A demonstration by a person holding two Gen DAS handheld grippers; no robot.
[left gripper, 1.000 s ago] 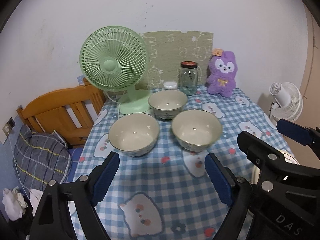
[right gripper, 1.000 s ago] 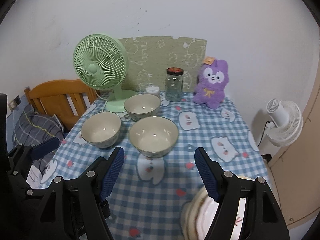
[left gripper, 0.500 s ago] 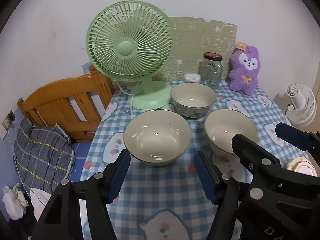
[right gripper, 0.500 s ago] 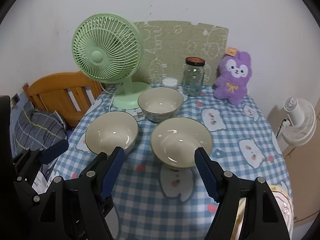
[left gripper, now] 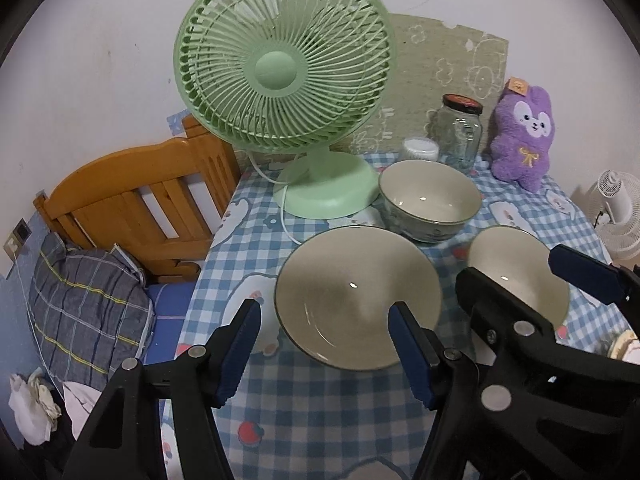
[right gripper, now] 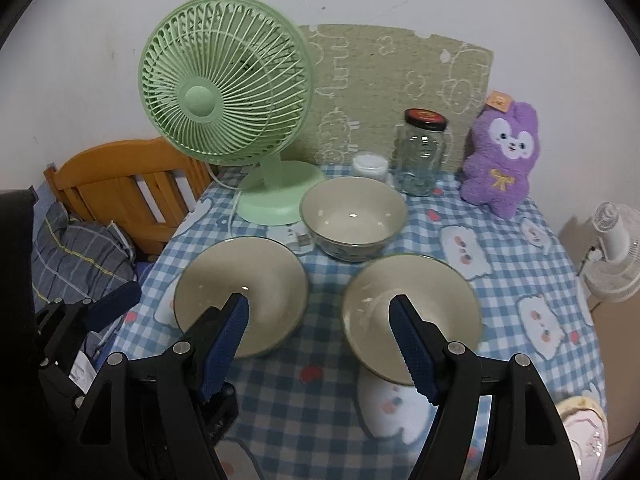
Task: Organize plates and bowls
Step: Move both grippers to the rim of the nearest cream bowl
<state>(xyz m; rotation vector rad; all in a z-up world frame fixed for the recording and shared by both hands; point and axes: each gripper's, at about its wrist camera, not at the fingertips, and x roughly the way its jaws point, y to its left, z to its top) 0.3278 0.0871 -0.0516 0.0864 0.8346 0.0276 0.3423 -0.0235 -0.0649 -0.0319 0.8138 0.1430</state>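
Three cream bowls stand on the blue checked tablecloth. In the left wrist view the near left bowl [left gripper: 356, 292] lies just ahead of my open, empty left gripper [left gripper: 326, 346], whose right finger overlaps its rim. The right bowl [left gripper: 516, 276] is partly hidden by my right gripper's arm; the far bowl [left gripper: 430, 204] stands behind. In the right wrist view my open, empty right gripper [right gripper: 320, 344] hovers between the left bowl [right gripper: 244, 292] and the right bowl [right gripper: 412, 312], with the far bowl [right gripper: 354, 216] beyond. A plate edge [right gripper: 580, 432] shows at the lower right.
A green desk fan [left gripper: 288, 80] stands at the back left of the table, its cord trailing by the bowls. A glass jar [right gripper: 422, 156], a small white pot [right gripper: 370, 166] and a purple plush [right gripper: 500, 156] line the back. A wooden bed frame [left gripper: 132, 196] lies left of the table.
Both grippers have moved forward and lower toward the bowls, which now look larger. The left gripper has swung left, onto the near left bowl. Both stay open.
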